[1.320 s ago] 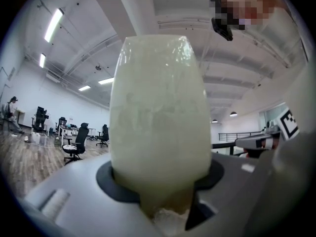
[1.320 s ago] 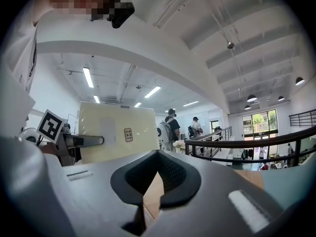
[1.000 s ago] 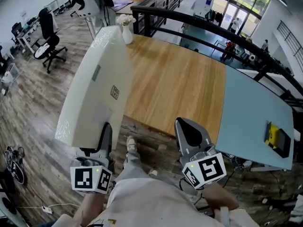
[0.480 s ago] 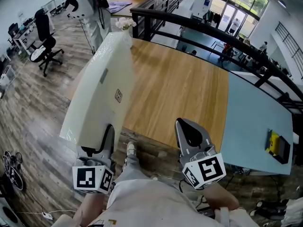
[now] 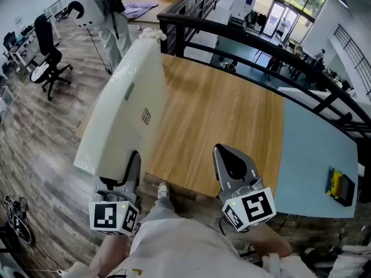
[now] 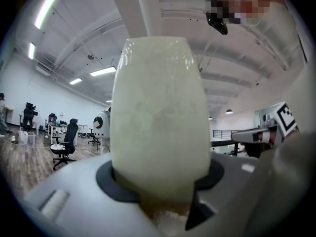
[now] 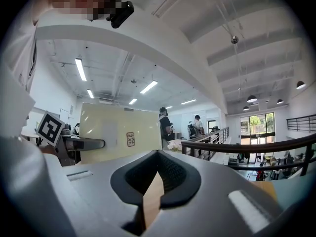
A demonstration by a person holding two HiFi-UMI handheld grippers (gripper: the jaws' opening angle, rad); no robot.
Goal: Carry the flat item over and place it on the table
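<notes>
The flat item [image 5: 124, 112] is a long off-white panel wrapped in clear film, with a small label on its face. It stands on edge and reaches out over the left end of the wooden table [image 5: 226, 120]. My left gripper [image 5: 130, 165] is shut on its near end, and the panel [image 6: 158, 122] fills the left gripper view between the pads. My right gripper [image 5: 231, 162] hovers at the table's near edge, shut with nothing in it. Its closed jaws [image 7: 155, 181] point level, with the panel [image 7: 118, 132] showing to their left.
A pale blue tabletop [image 5: 313, 149] joins the wooden one on the right and carries a yellow-and-black object [image 5: 339, 185]. A dark railing [image 5: 249, 36] runs behind the table. White flowers [image 5: 153, 33] peek over the panel's far end. An office chair [image 5: 45, 57] and a white robot [image 5: 87, 4] stand far left.
Both grippers and the panel have advanced toward the table. The panel's far end now covers the vase, and the table's near edge lies closer beneath the grippers.
</notes>
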